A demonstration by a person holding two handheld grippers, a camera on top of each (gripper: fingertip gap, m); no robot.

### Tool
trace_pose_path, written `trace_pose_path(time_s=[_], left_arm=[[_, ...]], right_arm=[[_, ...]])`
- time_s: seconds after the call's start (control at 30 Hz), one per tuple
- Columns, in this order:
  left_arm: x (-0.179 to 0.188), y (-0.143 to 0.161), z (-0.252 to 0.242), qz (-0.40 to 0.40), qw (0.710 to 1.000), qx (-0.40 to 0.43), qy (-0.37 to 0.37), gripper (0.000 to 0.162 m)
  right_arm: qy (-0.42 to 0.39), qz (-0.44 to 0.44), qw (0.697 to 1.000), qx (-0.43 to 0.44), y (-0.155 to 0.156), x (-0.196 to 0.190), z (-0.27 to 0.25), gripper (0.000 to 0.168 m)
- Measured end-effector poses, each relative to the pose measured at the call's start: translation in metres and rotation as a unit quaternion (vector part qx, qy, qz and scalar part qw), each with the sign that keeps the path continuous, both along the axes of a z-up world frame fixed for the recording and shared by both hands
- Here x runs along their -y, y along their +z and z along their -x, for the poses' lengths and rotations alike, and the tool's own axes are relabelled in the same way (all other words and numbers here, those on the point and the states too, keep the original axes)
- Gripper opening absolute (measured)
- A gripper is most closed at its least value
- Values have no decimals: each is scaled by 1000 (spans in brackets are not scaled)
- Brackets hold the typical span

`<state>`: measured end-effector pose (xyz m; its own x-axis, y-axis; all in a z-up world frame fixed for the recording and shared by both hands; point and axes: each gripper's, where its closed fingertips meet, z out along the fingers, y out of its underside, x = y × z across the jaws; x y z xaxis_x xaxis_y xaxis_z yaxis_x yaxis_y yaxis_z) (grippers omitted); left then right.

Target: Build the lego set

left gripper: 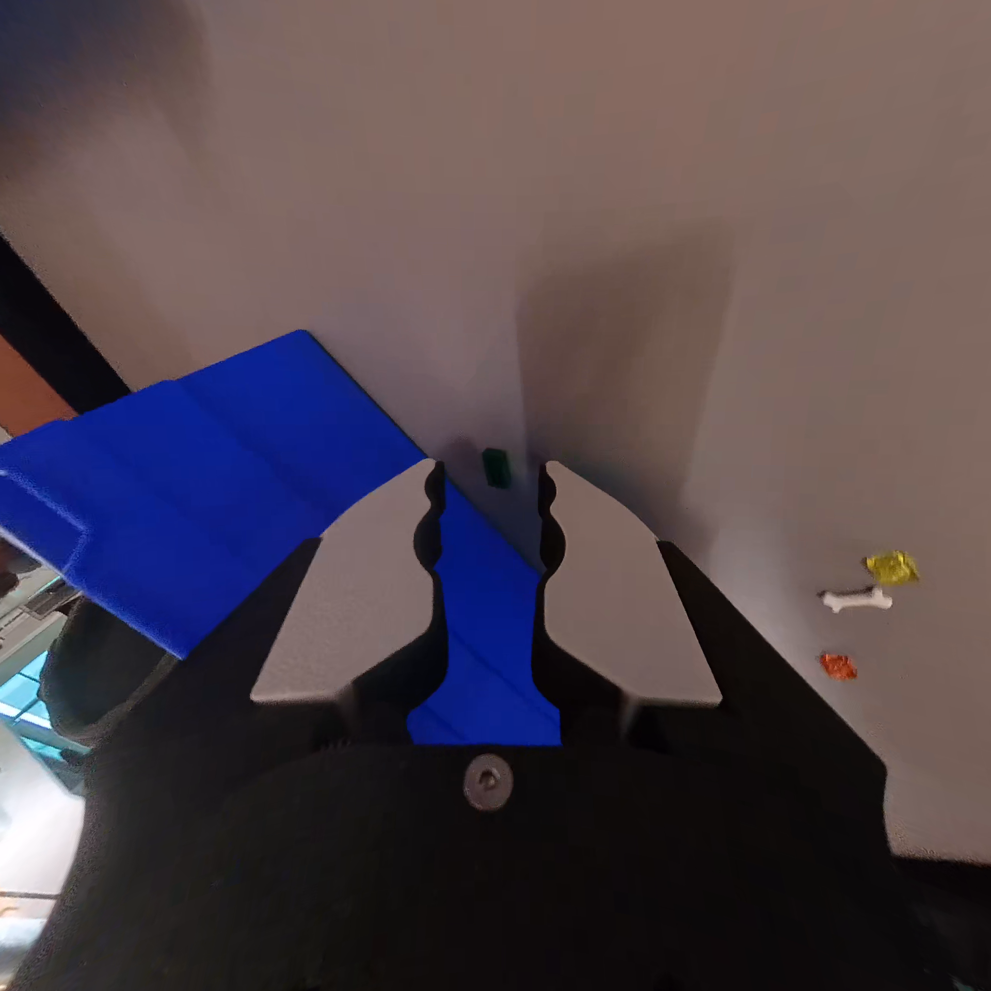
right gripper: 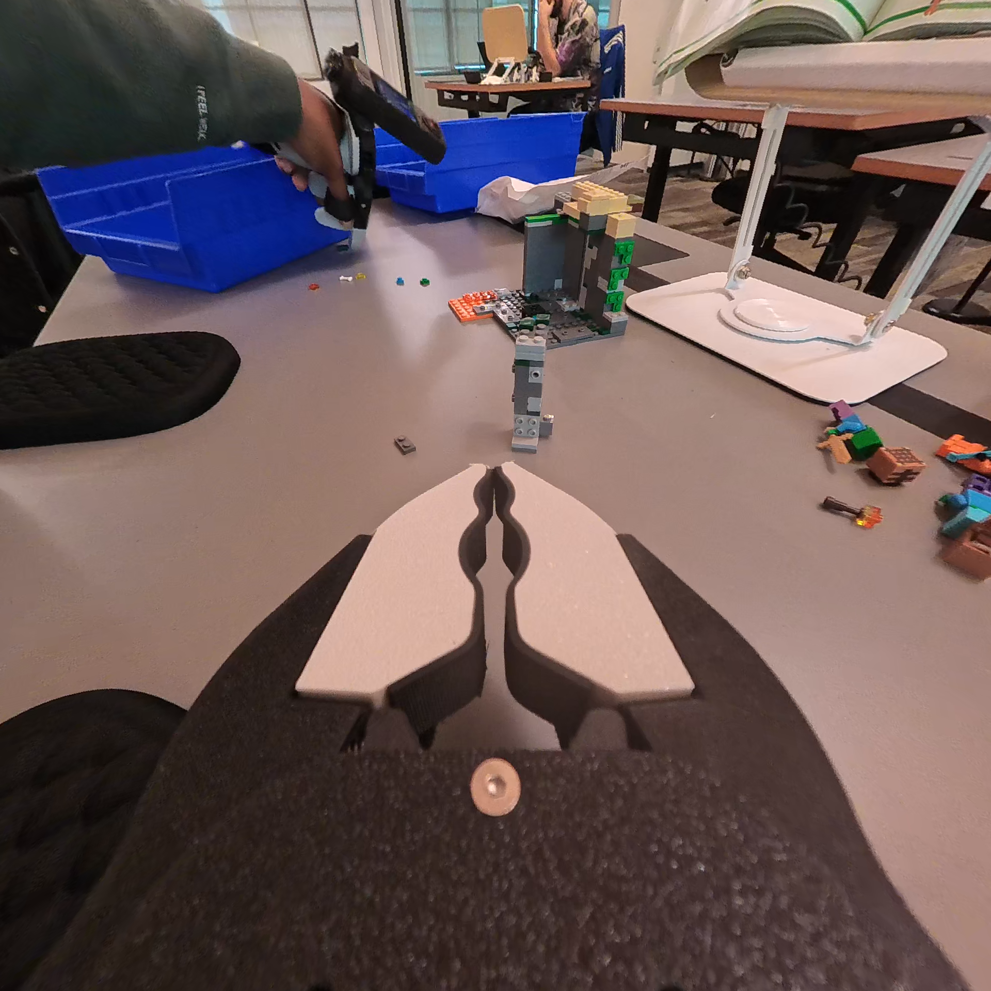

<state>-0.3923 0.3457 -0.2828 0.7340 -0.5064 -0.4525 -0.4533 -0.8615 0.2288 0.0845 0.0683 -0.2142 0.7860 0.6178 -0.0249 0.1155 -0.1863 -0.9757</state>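
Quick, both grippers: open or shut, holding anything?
Left gripper: open, empty, over a green piece beside the blue bin.
Right gripper: shut, empty.

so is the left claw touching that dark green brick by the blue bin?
Apart. The left wrist view shows the left claw open, with table visible between each tip and the green brick.

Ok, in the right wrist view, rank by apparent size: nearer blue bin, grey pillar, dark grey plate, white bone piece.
1. Nearer blue bin
2. Grey pillar
3. Dark grey plate
4. White bone piece

The bone lies farther away, so the last two are unsure.
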Motion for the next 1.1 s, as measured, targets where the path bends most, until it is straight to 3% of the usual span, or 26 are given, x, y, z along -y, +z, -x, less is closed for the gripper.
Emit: trace_pose_path(time_s=[0.57, 0.63, 0.67, 0.7, 1.1], left_arm=[[3, -5, 8, 98, 994, 22, -38, 30], [4, -6, 5, 113, 992, 26, -47, 24], [8, -9, 0, 128, 990, 44, -45, 9], [10, -10, -1, 135, 989, 49, -47, 5], [8, -8, -7, 121, 988, 77, -63, 5]], right_arm=[[1, 5, 1000, 1, -2, -1, -4, 0], [1, 5, 1000, 3, -2, -1, -4, 0], [1, 5, 1000, 4, -3, -1, -4, 0], [2, 5, 1000, 5, -3, -1, -4, 0], [2, 6, 1000, 8, -4, -1, -4, 0]])
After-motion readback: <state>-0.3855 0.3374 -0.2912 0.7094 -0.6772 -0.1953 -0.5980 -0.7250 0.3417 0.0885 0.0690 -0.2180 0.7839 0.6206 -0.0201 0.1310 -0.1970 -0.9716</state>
